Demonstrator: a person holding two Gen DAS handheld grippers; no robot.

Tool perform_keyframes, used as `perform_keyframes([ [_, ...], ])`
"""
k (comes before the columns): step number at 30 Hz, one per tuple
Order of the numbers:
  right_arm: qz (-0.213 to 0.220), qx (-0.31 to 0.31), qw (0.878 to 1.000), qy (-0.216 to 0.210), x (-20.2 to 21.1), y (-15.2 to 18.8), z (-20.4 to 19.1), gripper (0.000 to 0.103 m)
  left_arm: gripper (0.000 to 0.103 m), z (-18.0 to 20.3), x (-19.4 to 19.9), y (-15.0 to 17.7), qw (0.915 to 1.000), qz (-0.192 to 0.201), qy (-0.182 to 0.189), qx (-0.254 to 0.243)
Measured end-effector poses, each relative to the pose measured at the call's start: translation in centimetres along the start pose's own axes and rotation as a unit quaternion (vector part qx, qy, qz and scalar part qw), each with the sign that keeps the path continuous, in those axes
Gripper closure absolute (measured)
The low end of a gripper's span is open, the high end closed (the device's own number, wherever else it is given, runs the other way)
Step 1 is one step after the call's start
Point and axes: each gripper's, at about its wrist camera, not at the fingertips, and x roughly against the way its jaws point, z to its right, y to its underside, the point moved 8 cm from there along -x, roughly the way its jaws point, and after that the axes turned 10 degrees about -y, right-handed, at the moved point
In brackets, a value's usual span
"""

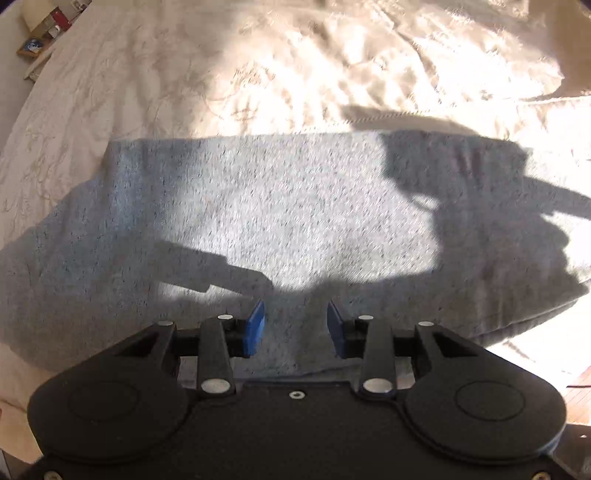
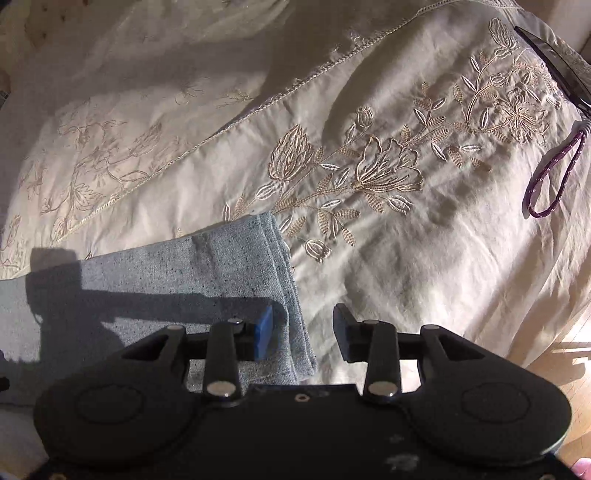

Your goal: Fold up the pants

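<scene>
We hold our left gripper pointed steeply down over the grey pants, its blue pads parted with a clear gap and nothing caught between them; only the speckled grey fabric shows below the gap, and we cannot tell whether the tips touch it. Our right gripper is likewise parted and empty-handed: its left pad hangs over the edge of the pants, while the darker right pad sits over the bare bedspread beside them. No cloth is pinched in either one. The left wrist view shows the pants as a broad, flat grey panel spreading wide to both sides of the gripper, half in sunlight and crossed by the grippers' shadows, with the cream bedspread bright and wrinkled beyond and a small shelf of objects at the far upper left corner. The right wrist view gives what that one lacks: the layered end of the pants, stacked edges running toward the gripper, and the bedspread's embroidered flowers just beyond. Far to the right lie a purple cord loop and a dark flat object, well apart from the pants, with wooden floor past the bed's edge.
</scene>
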Motion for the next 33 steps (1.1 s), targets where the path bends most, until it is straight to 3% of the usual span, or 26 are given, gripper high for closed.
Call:
perform_keyframes([
  [4, 0.011, -0.013, 1.0, -0.004, 0.0, 1.8, -2.0, 0.062, 0.057, 3.8, 0.9, -4.4, 0.9983, 0.032, 0.048, -0.008],
  [7, 0.009, -0.001, 1.0, -0.007, -0.4, 2.3, -2.8, 0.06, 0.056, 6.7, 0.5, -7.1, 0.9976, 0.046, 0.046, -0.022],
  [10, 0.004, 0.014, 1.0, -0.013, -1.2, 2.0, -2.9, 0.058, 0.056, 8.9, -0.7, -9.1, 0.998, 0.036, 0.052, -0.006],
  [19, -0.048, 0.048, 0.996, -0.056, -5.8, -0.5, 0.3, 0.054, 0.057, 11.9, -6.1, -10.8, 0.9998, -0.012, -0.007, 0.014],
  [24, -0.095, 0.051, 0.986, -0.129, -8.1, -0.5, 0.4, 0.05, 0.057, 12.1, -5.6, -11.6, 0.9998, -0.007, -0.016, 0.003],
  [26, -0.114, 0.069, 0.978, -0.157, -8.4, -0.2, -0.6, 0.056, 0.057, 11.3, -4.6, -11.6, 0.9997, -0.002, -0.009, 0.023],
  [28, -0.113, 0.101, 0.977, -0.152, -7.9, -0.2, -1.3, 0.093, 0.057, 10.2, -3.1, -11.1, 0.9988, 0.005, -0.001, 0.05],
  [33, -0.089, 0.111, 0.976, -0.167, -5.2, -0.9, -2.1, 0.094, 0.057, 9.5, -1.3, -7.7, 0.9976, 0.005, 0.006, 0.068],
])
